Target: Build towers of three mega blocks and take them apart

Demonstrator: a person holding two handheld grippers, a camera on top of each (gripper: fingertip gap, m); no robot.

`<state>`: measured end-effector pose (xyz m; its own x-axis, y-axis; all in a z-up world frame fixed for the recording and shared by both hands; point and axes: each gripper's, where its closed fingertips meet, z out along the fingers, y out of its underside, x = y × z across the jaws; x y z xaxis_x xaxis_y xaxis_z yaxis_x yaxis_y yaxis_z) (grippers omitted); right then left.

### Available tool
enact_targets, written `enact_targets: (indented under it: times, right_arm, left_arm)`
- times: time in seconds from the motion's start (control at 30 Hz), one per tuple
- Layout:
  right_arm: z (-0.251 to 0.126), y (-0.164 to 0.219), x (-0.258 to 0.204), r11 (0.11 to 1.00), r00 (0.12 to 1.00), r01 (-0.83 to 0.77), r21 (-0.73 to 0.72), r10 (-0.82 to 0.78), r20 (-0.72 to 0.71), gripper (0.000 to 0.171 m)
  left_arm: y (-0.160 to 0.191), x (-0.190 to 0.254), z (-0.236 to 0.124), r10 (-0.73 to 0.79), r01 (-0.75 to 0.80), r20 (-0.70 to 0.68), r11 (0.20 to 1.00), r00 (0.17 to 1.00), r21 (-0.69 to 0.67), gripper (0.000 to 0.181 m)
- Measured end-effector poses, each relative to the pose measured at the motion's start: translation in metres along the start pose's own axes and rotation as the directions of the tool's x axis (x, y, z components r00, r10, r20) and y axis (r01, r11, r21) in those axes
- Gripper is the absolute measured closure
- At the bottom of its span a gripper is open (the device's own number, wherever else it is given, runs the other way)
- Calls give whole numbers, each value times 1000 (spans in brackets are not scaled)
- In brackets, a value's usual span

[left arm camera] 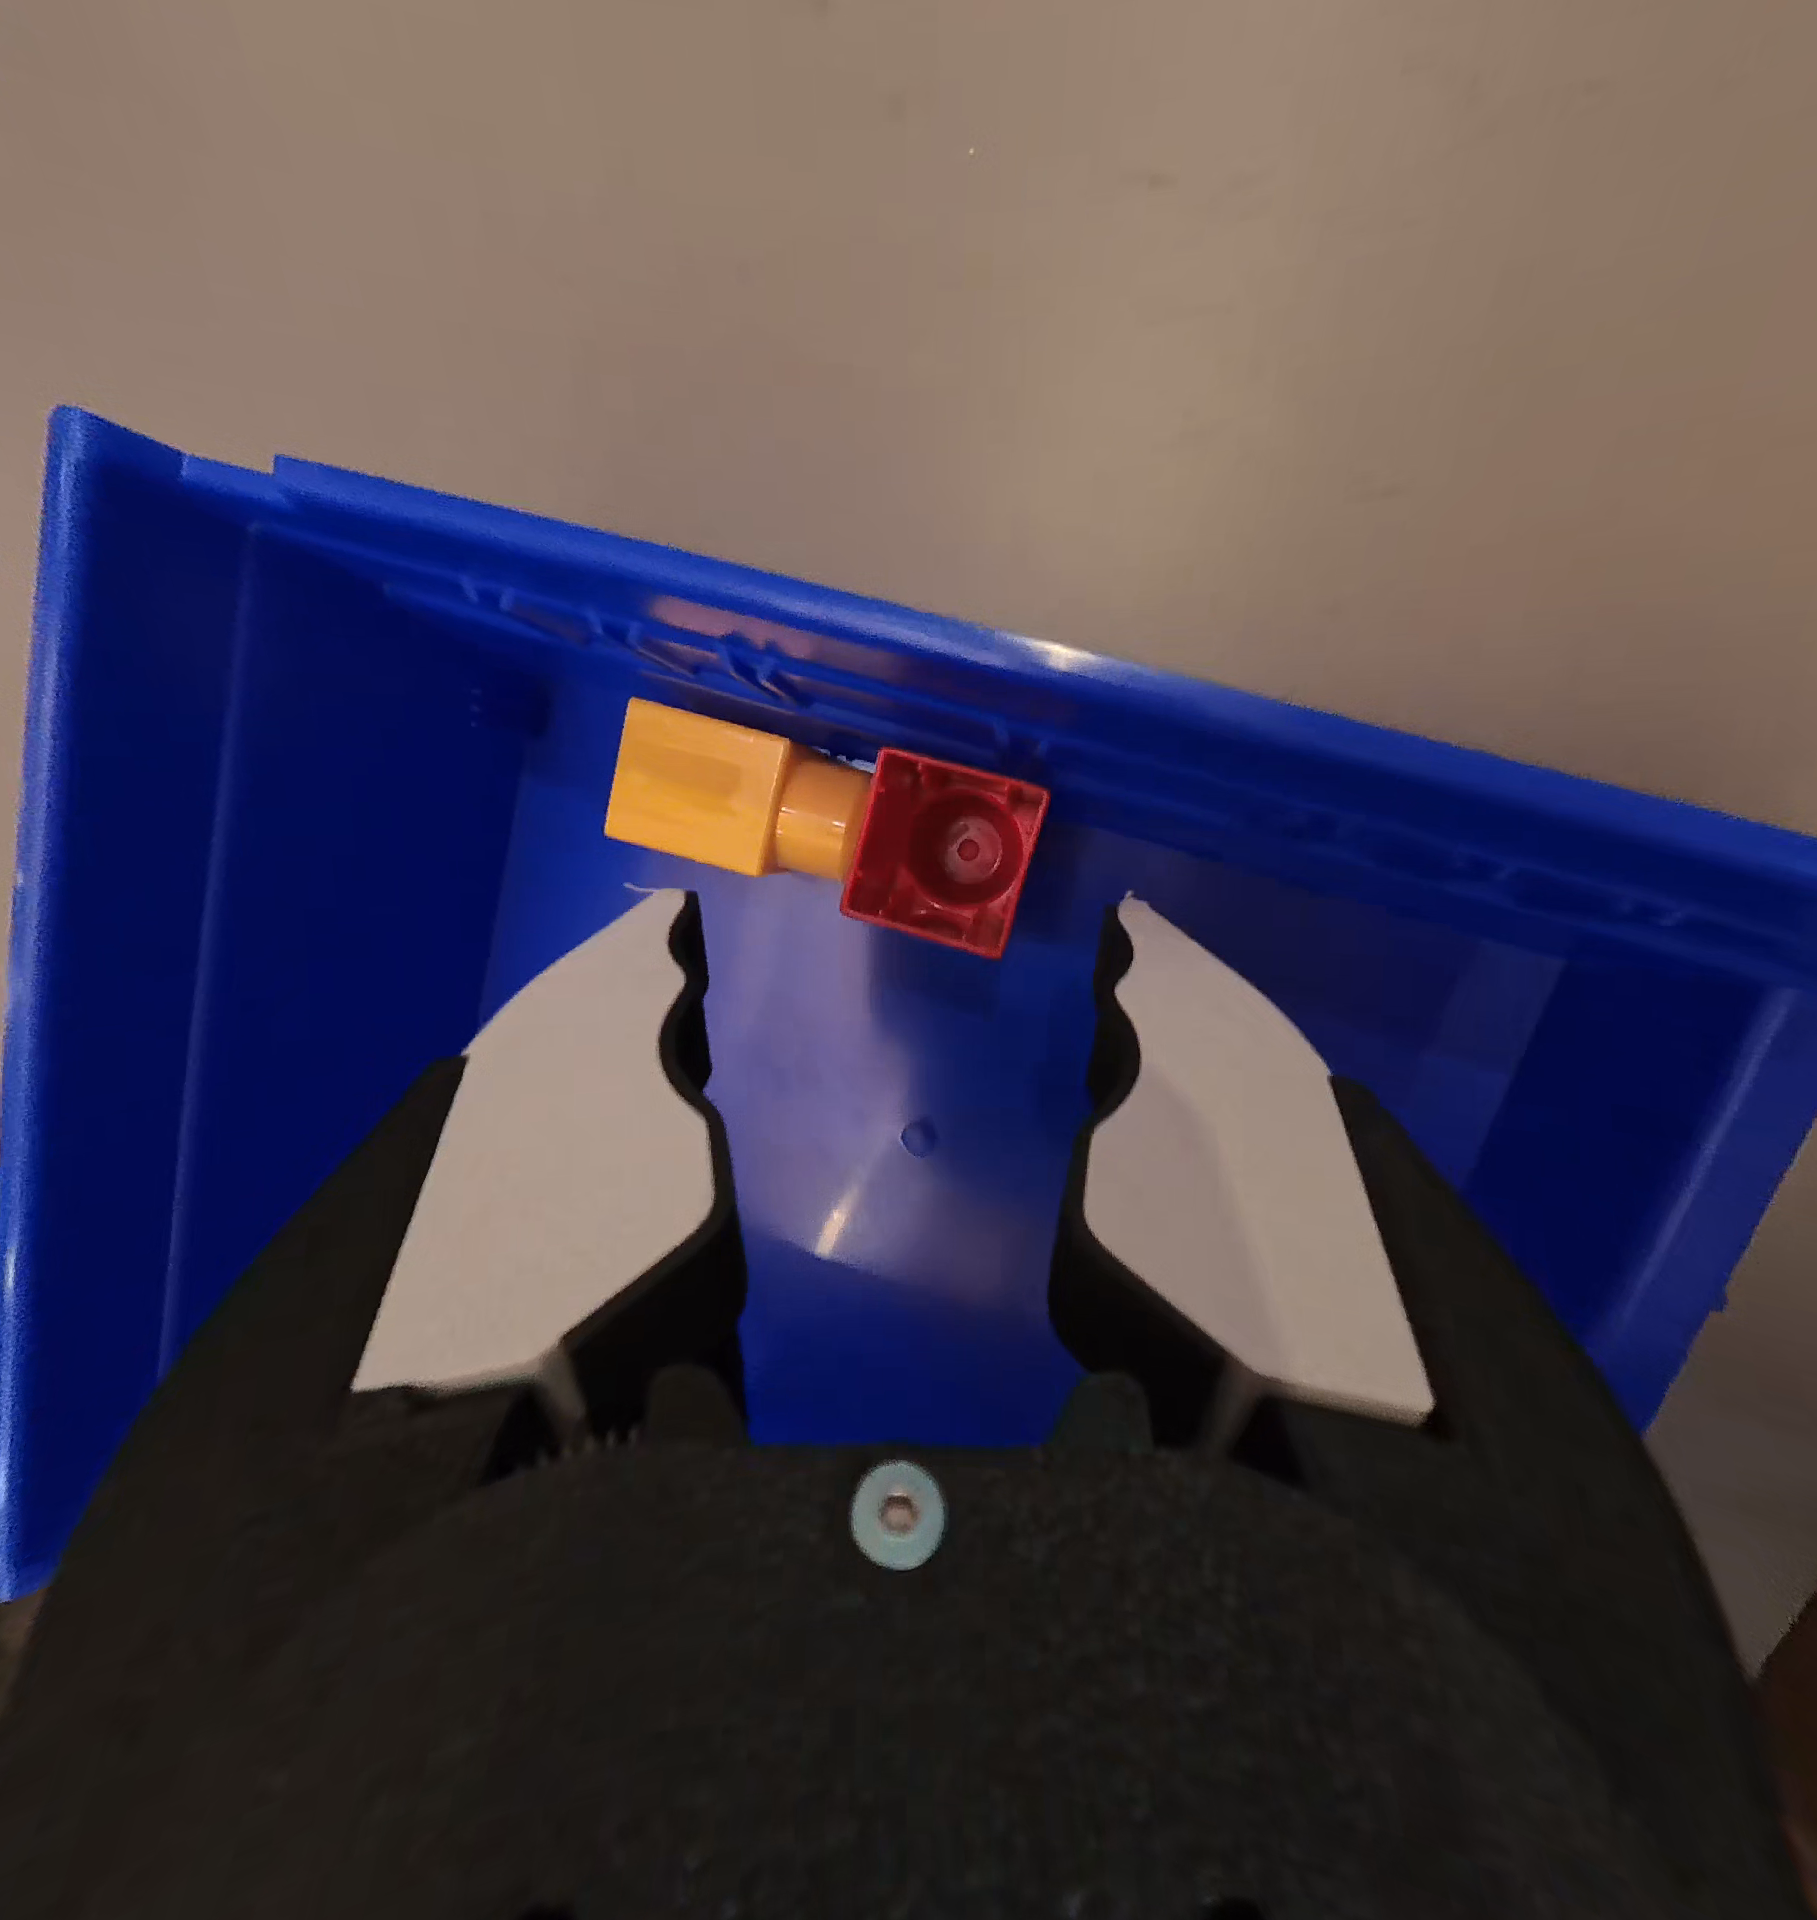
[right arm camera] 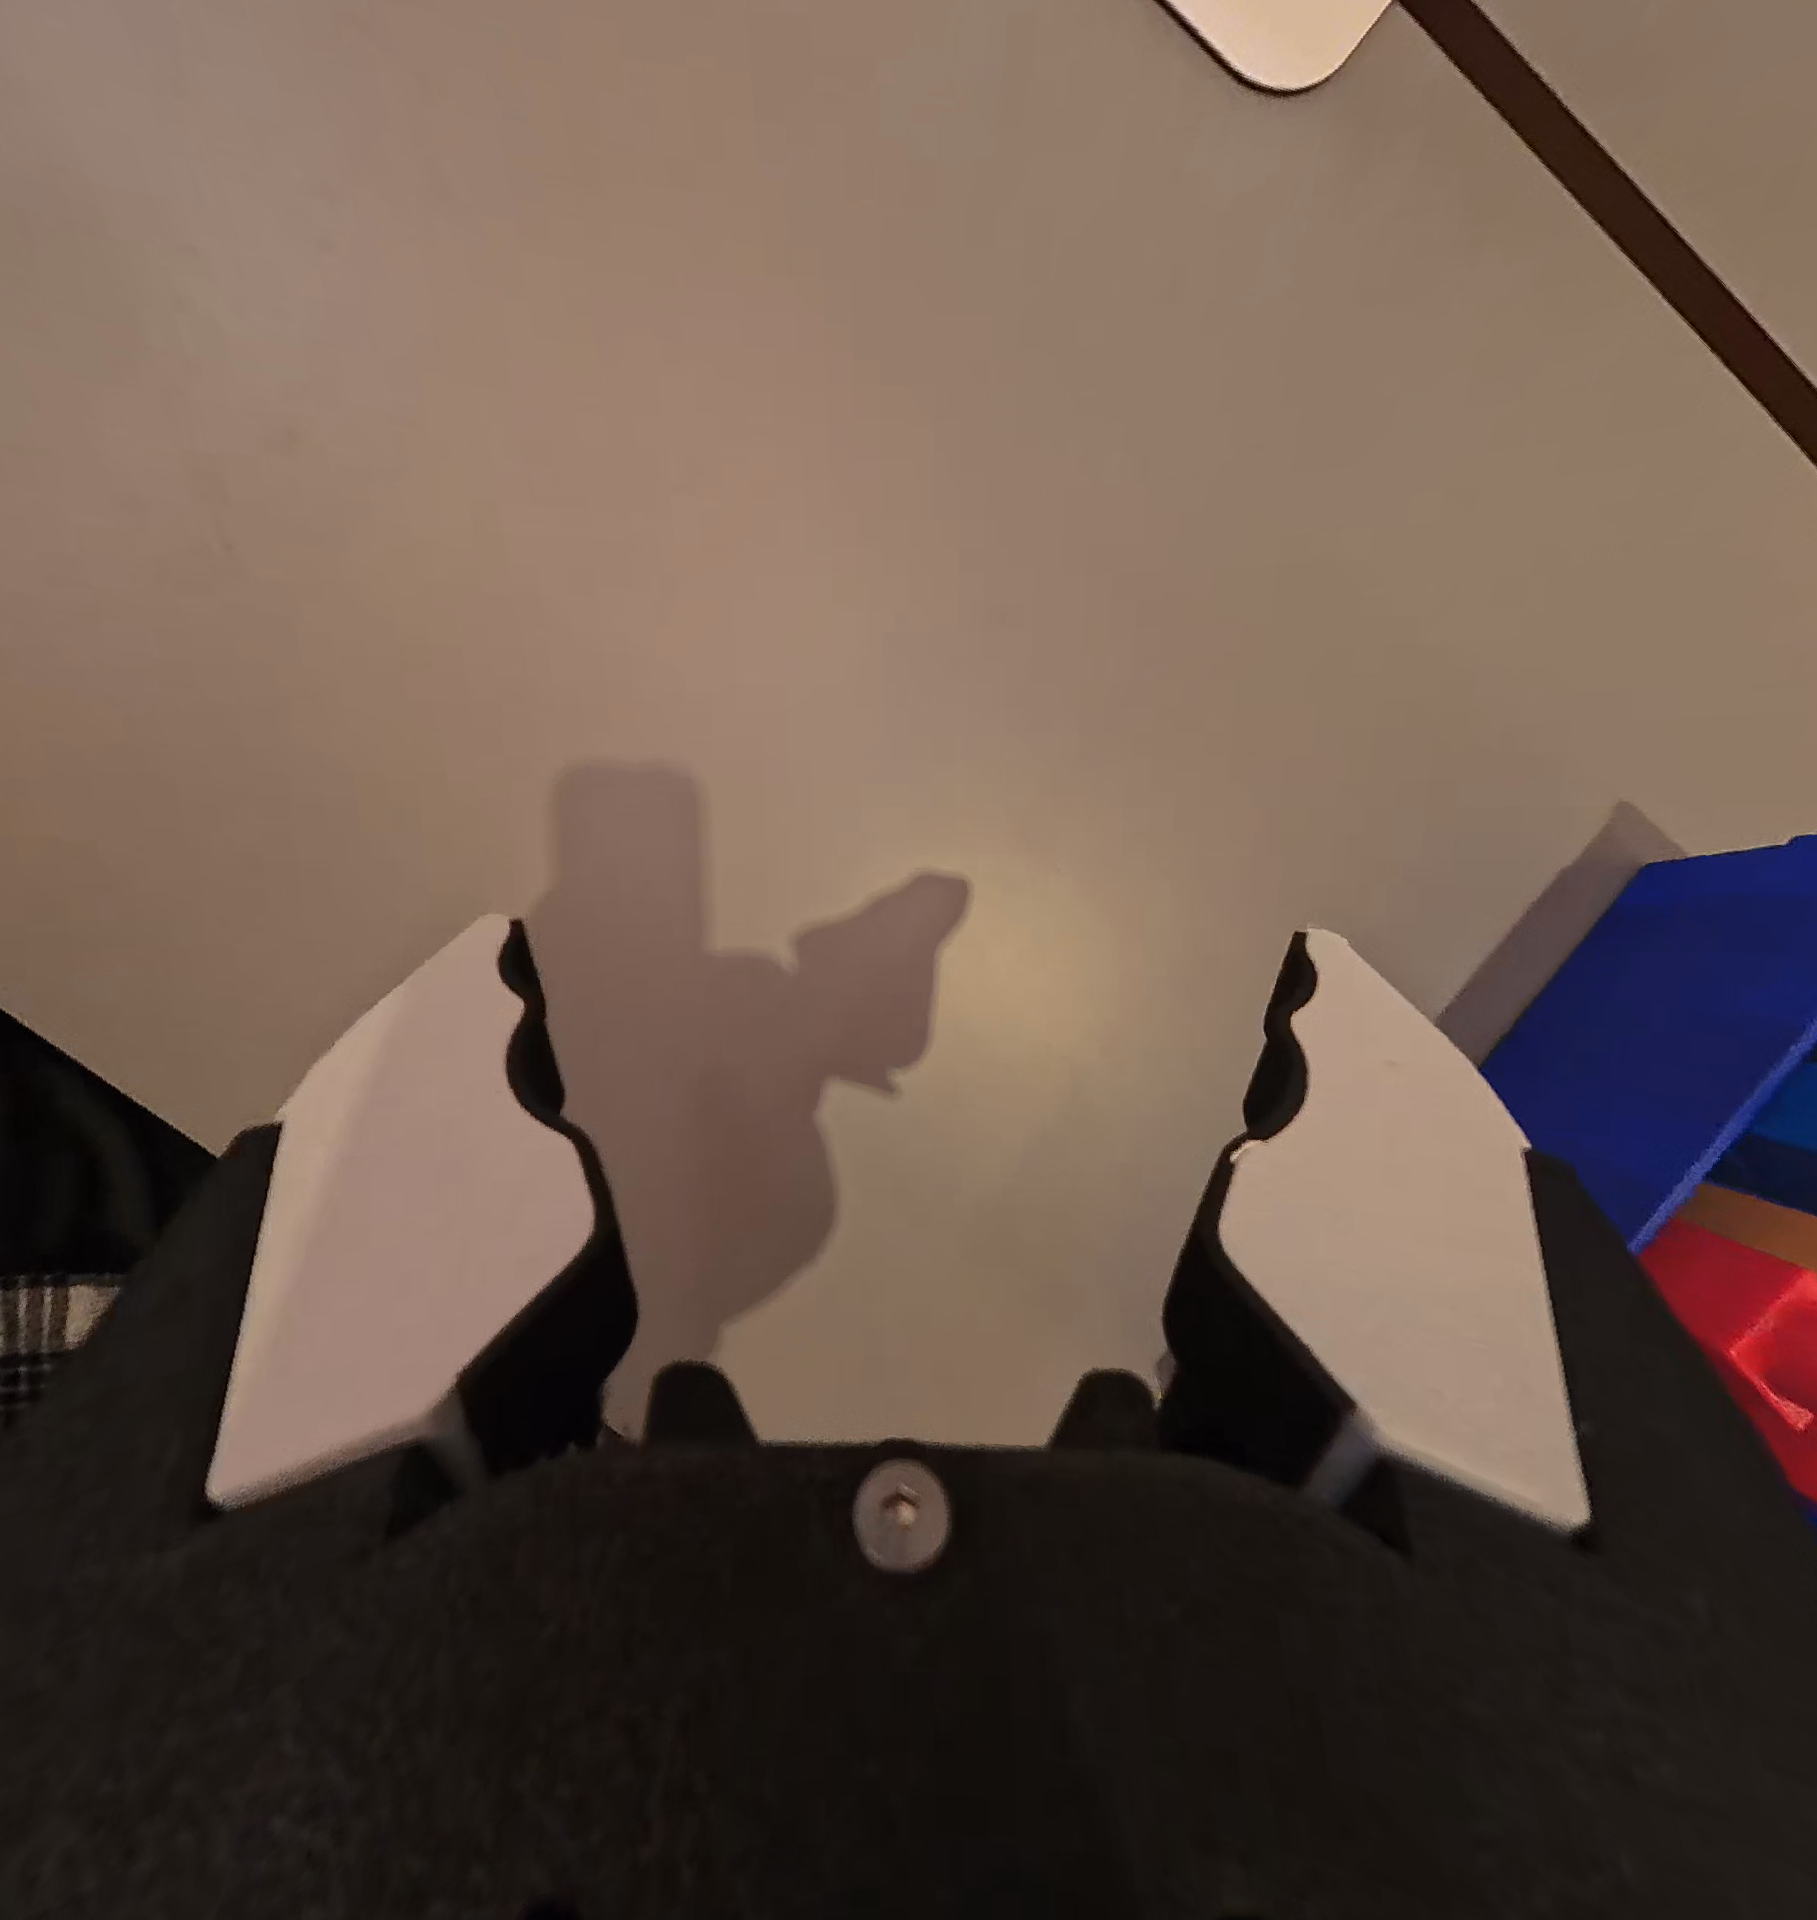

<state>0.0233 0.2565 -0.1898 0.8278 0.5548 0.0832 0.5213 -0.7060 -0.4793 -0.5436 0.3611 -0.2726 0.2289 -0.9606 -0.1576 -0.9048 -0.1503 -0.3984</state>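
Left gripper (left arm camera: 899,899), jaws spread and empty, hovers over the blue bin (left arm camera: 260,935); the yellow block (left arm camera: 701,784) and red block (left arm camera: 945,847) lie touching at twelve o'clock against the far wall. Right gripper (right arm camera: 904,935), also spread and empty, faces bare table (right arm camera: 883,416). Advance squarely onto one block, clear of the wall.

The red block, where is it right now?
In the left wrist view, the red block lies inside the blue bin against its far wall, touching the yellow block to its left.

Dim warm light; tongs' shadow (right arm camera: 717,1049) on table (right arm camera: 883,468); edges blurred.
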Motion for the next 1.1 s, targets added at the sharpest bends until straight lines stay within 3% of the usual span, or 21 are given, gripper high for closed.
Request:
enact_targets:
  times: [0.13, 0.27, 0.4, 0.53, 0.77, 1.03, 1.1]
  right_arm:
    - [2, 2, 1, 1000, 1000, 2, -7, -2, 3, 42]
    - [1, 6, 4, 1000, 1000, -13, -7, 13, 3, 42]
    - [2, 10, 7, 999, 999, -33, 0, 33, 7, 42]
    - [6, 15, 8, 999, 999, -45, -4, 45, 18, 42]
    - [7, 22, 12, 998, 998, -61, -3, 61, 24, 42]
    - [8, 27, 14, 998, 997, -69, -2, 69, 25, 43]
    - [8, 28, 14, 998, 997, -70, 0, 70, 24, 43]
  left_arm:
    - [5, -13, -5, -46, 46, 38, 999, 998, 3, 108]
    - [17, -43, -19, -283, 280, 71, 959, 956, 50, 114]
    - [22, -65, -19, -577, 569, 81, 816, 813, 107, 113]
    - [16, -70, -10, -736, 719, 53, 673, 675, 174, 107]
    - [22, -61, 12, -823, 814, 71, 568, 564, 119, 86]
    - [34, -54, 36, -811, 818, 131, 575, 570, 7, 68]
    - [44, -63, 30, -788, 806, 213, 592, 578, 4, 70]
